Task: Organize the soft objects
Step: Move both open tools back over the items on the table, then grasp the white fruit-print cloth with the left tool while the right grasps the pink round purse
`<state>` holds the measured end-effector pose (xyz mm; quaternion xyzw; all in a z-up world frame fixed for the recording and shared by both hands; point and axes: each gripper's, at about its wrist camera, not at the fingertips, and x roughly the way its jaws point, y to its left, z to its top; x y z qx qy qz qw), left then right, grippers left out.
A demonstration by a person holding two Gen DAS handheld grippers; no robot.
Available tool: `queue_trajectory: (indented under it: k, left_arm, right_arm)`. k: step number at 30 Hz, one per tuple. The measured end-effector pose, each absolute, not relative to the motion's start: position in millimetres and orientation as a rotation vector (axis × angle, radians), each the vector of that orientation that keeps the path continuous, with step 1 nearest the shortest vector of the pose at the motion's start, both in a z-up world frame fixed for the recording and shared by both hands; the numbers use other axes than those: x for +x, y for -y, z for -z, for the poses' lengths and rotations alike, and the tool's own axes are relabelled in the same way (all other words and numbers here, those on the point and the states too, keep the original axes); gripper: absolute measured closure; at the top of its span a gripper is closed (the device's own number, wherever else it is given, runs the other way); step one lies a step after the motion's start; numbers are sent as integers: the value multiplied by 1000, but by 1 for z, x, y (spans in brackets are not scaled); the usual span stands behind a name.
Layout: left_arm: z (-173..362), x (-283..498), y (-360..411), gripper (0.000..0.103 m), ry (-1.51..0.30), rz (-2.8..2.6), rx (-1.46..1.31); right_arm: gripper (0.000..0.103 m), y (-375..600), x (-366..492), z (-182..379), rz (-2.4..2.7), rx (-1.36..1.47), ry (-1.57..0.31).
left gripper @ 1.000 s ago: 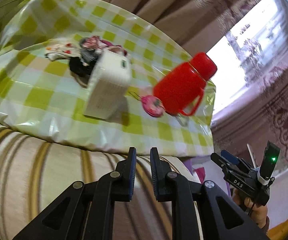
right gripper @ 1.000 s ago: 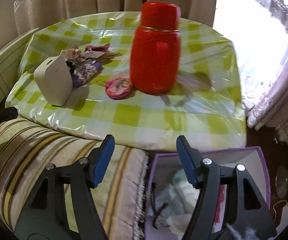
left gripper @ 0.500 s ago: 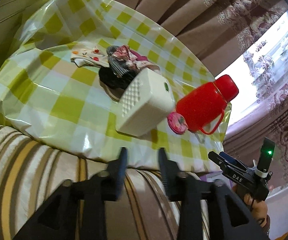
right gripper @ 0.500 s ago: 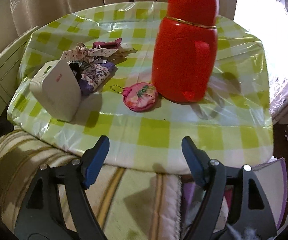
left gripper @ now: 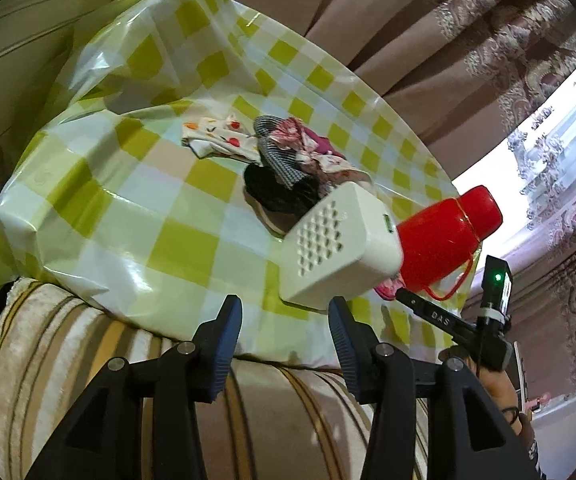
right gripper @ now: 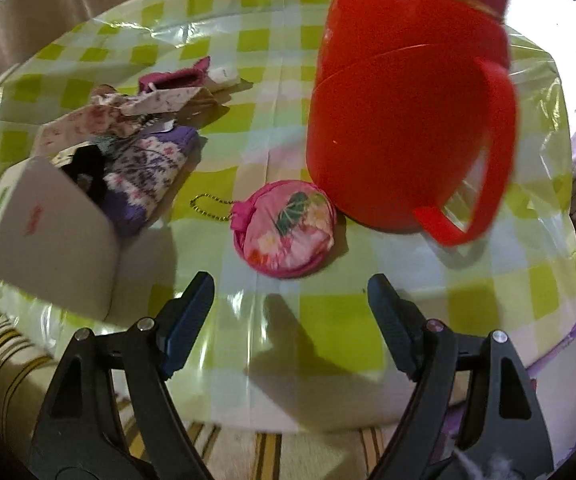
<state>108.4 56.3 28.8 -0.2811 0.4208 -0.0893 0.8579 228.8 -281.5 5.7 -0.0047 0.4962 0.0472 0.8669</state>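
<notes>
Glossy plastic tablecloth, shiny red plastic flask, matt white box, printed cloth scraps

The right gripper is hanging wide open over the checked table. A round pink pouch is lying just past it. A big red jug is standing beside the pouch, nearly touching it.
</notes>
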Motion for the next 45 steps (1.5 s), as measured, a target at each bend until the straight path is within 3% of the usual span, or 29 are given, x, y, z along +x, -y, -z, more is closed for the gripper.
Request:
queue_trajectory:
  k: [18, 24, 33, 36, 40, 43, 44, 45]
  left_arm:
    - [-27, 195, -104, 53, -899, 56, -502]
    - [-20, 252, -105, 35, -937, 58, -395]
    - [3, 337, -95, 20, -974, 57, -125]
    - [8, 356, -85, 19, -969, 79, -14]
    - [19, 378, -84, 19, -975, 91, 9]
    - [26, 388, -86, 19, -984, 112, -27]
    - [30, 391, -85, 20, -999, 113, -25]
    - [33, 393, -82, 30, -1008, 117, -23]
  right_arm:
    - [18, 258, 281, 33, -46, -48, -1077]
    - [18, 252, 285, 37, -40, -70, -1063]
    - [16, 252, 288, 44, -49, -51, -1077]
    - [18, 252, 288, 45, -56, -43, -1072]
    - [33, 251, 287, 44, -72, -45, -1062]
    - [36, 248, 286, 42, -97, -46, -1057]
    - [36, 247, 286, 42, -102, -50, -1055]
    - [36, 247, 286, 42, -103, -51, -1054]
